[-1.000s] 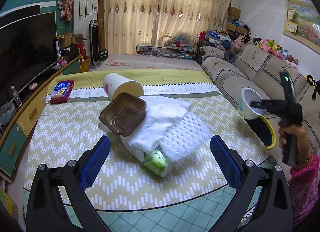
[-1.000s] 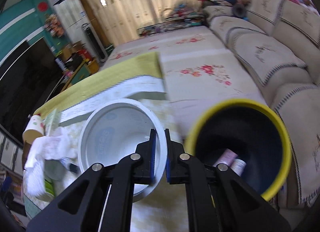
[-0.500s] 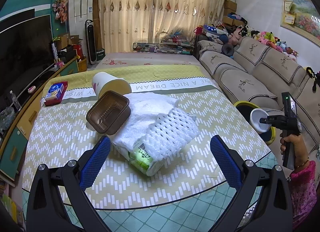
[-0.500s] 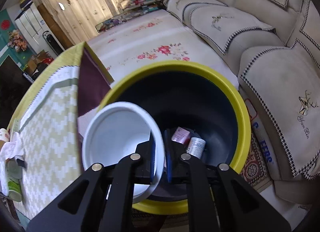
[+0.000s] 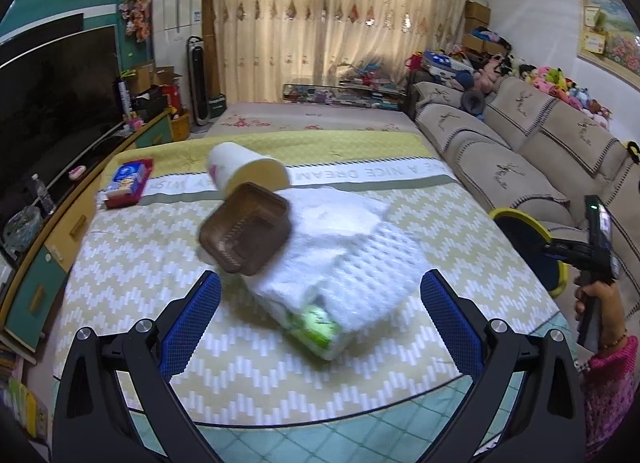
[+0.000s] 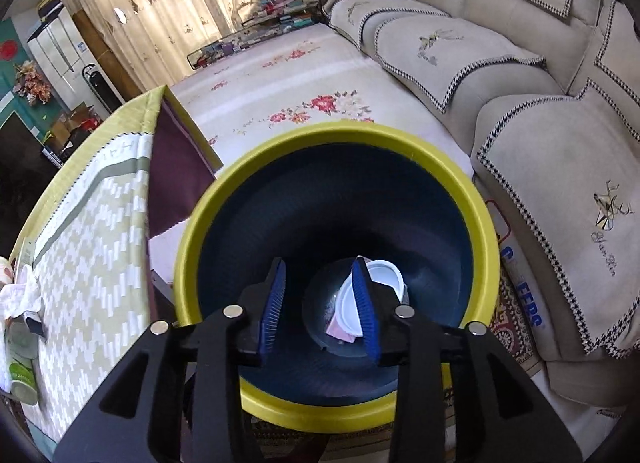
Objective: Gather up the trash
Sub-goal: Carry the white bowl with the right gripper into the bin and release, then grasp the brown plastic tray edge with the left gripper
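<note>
My right gripper (image 6: 320, 307) is open and empty over the mouth of the yellow-rimmed dark bin (image 6: 332, 135). A white cup (image 6: 380, 279) lies at the bin's bottom with a pink scrap (image 6: 338, 331). My left gripper (image 5: 320, 315) is open and empty above the table, in front of a heap of trash: a brown plastic tray (image 5: 246, 233), white foam wrap (image 5: 344, 259), a green-labelled packet (image 5: 318, 323) and a tipped paper cup (image 5: 244, 169). The right gripper (image 5: 560, 251) also shows in the left wrist view over the bin (image 5: 516, 219).
The table has a yellow and white zigzag cloth (image 5: 132, 263). A red and blue pack (image 5: 128, 181) lies at its far left. A beige sofa (image 6: 540, 95) stands right of the bin. A TV cabinet (image 5: 52, 199) runs along the left.
My right gripper has opened and the white cup has dropped from it into the bin. My left gripper has moved a little closer to the trash heap.
</note>
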Demonstrator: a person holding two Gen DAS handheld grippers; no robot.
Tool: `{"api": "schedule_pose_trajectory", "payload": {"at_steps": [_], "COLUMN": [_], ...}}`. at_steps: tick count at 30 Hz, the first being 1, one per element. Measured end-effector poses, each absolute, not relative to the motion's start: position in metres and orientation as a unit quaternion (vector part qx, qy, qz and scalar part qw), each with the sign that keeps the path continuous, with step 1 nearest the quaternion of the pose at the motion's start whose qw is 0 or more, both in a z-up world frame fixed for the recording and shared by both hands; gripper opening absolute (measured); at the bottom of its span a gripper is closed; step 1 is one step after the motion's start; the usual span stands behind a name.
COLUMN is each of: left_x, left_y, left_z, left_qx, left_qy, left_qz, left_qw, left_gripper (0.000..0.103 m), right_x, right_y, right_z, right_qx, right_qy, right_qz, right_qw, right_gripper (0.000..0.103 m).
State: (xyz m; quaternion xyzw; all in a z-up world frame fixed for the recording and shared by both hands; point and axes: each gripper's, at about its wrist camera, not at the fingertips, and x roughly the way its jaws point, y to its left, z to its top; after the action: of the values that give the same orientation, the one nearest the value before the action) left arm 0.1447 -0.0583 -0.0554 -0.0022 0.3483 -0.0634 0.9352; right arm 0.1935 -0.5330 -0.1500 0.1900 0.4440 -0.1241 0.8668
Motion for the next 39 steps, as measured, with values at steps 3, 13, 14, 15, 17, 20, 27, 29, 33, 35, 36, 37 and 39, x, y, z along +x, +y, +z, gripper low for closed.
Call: {"api": "schedule_pose_trajectory", "payload": {"at_steps": [3, 13, 14, 15, 17, 20, 27, 29, 33, 35, 36, 37, 39], "left_x": [0.148, 0.177, 0.181, 0.185, 0.192, 0.203, 0.223, 0.226, 0.228, 0.225, 0.224, 0.223, 0.217], "left_y": [-0.046, -0.022, -0.021, -0.020, -0.020, -0.021, -0.021, -0.022, -0.020, -0.018, -0.018, -0.017, -0.016], "left_z": [-0.056, -0.068, -0.070, -0.072, -0.075, -0.080, -0.090, -0.093, -0.094, -0.093, -0.092, -0.090, -0.084], "left_qx": [-0.005, -0.004, -0.003, -0.003, -0.006, -0.009, -0.009, -0.007, -0.011, -0.012, -0.013, -0.013, -0.009], "left_qy": [0.348, 0.362, 0.366, 0.370, 0.377, 0.386, 0.406, 0.409, 0.407, 0.403, 0.400, 0.398, 0.387], "left_qz": [-0.047, -0.034, -0.036, -0.040, -0.053, -0.063, -0.085, -0.086, -0.086, -0.081, -0.080, -0.079, -0.070], "left_qw": [0.936, 0.931, 0.930, 0.928, 0.925, 0.920, 0.910, 0.908, 0.909, 0.911, 0.913, 0.914, 0.919], "left_gripper": [0.098, 0.082, 0.076, 0.073, 0.062, 0.050, 0.036, 0.031, 0.011, 0.005, 0.005, 0.005, 0.005], "right_x": [0.191, 0.190, 0.190, 0.190, 0.190, 0.190, 0.189, 0.189, 0.191, 0.190, 0.189, 0.188, 0.186], "right_y": [-0.527, -0.508, -0.507, -0.507, -0.505, -0.504, -0.505, -0.505, -0.502, -0.500, -0.499, -0.498, -0.497], "right_z": [-0.147, -0.142, -0.141, -0.141, -0.140, -0.140, -0.145, -0.146, -0.146, -0.144, -0.143, -0.141, -0.139], "right_qx": [0.190, 0.180, 0.178, 0.177, 0.175, 0.173, 0.174, 0.174, 0.175, 0.176, 0.176, 0.175, 0.174], "right_qy": [0.439, 0.439, 0.439, 0.440, 0.440, 0.440, 0.446, 0.447, 0.446, 0.444, 0.443, 0.441, 0.437], "right_qz": [-0.117, -0.098, -0.097, -0.096, -0.096, -0.096, -0.095, -0.095, -0.091, -0.088, -0.087, -0.086, -0.085], "right_qw": [0.870, 0.875, 0.875, 0.875, 0.876, 0.876, 0.873, 0.872, 0.873, 0.874, 0.875, 0.876, 0.878], "right_gripper": [0.038, 0.040, 0.040, 0.040, 0.040, 0.040, 0.041, 0.041, 0.041, 0.041, 0.041, 0.041, 0.041]}}
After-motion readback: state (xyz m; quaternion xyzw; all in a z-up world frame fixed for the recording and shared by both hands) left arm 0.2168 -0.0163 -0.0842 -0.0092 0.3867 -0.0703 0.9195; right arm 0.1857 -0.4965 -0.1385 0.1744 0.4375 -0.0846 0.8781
